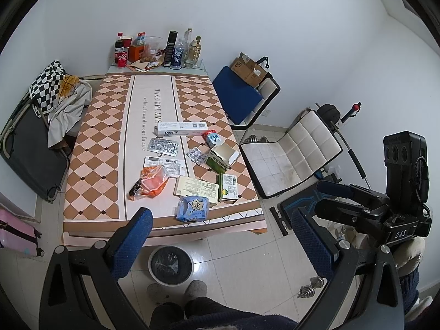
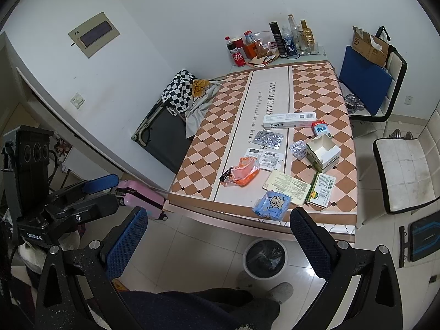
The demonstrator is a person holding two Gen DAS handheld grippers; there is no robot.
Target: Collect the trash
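Trash lies on the checked table (image 1: 101, 148) (image 2: 220, 126): a blue wrapper (image 1: 192, 208) (image 2: 272, 204) at the near edge, an orange plastic bag (image 1: 152, 181) (image 2: 242, 174), a long white Doctor box (image 1: 181, 128) (image 2: 288, 120), a blister pack (image 1: 162, 147) (image 2: 268, 139), an open green and white box (image 1: 221, 158) (image 2: 323, 152) and flat medicine cartons (image 1: 228, 188) (image 2: 320, 189). A round bin with a black liner (image 1: 171, 265) (image 2: 264, 258) stands on the floor below the near edge. My left gripper (image 1: 220, 243) and right gripper (image 2: 220, 243) are both open and empty, held above the floor before the table.
Bottles, cans and a red cup (image 1: 159, 49) (image 2: 275, 44) crowd the table's far end. A white chair (image 1: 291, 156) (image 2: 407, 173) and a blue-cushioned chair with a cardboard box (image 1: 242, 93) (image 2: 365, 82) stand to the right. A folding cot with clothes (image 1: 35, 126) (image 2: 170, 126) and a pink suitcase (image 2: 140, 198) are on the left.
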